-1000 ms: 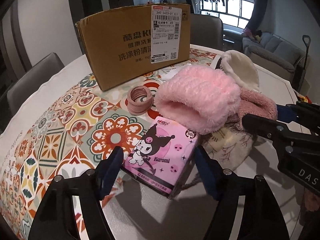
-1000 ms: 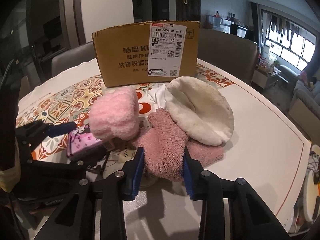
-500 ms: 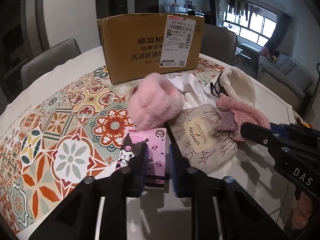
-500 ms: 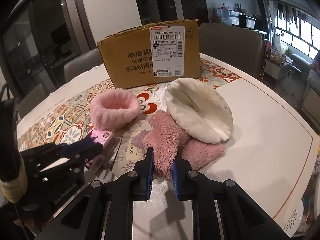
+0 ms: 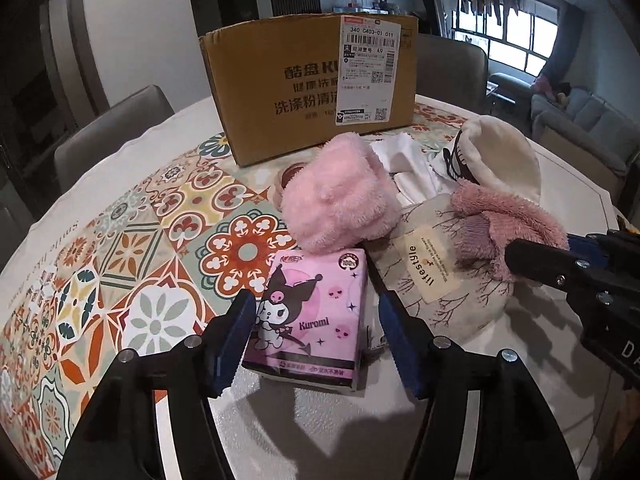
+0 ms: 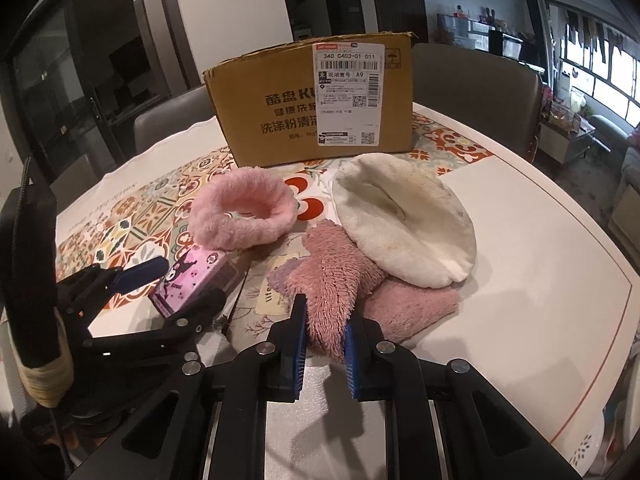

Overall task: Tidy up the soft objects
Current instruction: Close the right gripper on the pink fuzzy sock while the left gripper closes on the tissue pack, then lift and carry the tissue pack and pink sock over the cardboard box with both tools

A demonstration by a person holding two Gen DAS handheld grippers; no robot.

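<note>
The left gripper [image 5: 316, 344] is seen spread again around the pink Kuromi tissue pack [image 5: 310, 316], its jaws having just been opening after a brief closing; the pack lies between the blue pads, which stand clear of its sides, so it is judged as not yet gripped. The right gripper [image 6: 324, 344] has been narrowed over the same span and is now pinched on the near tip of the dusty-pink fuzzy sock [image 6: 332, 284], whose pile is pressed between the pads. The sock is draped over a printed cloth pouch [image 5: 436, 276], beside the cream fleece hat [image 6: 404, 224] and the pink fluffy headband [image 6: 244, 212], all in front of the cardboard box [image 6: 312, 100] on the table [image 6: 540, 280]. The sock is judged ready to be lifted, presumably toward the box, while the pack needs a fresh squeeze.
</note>
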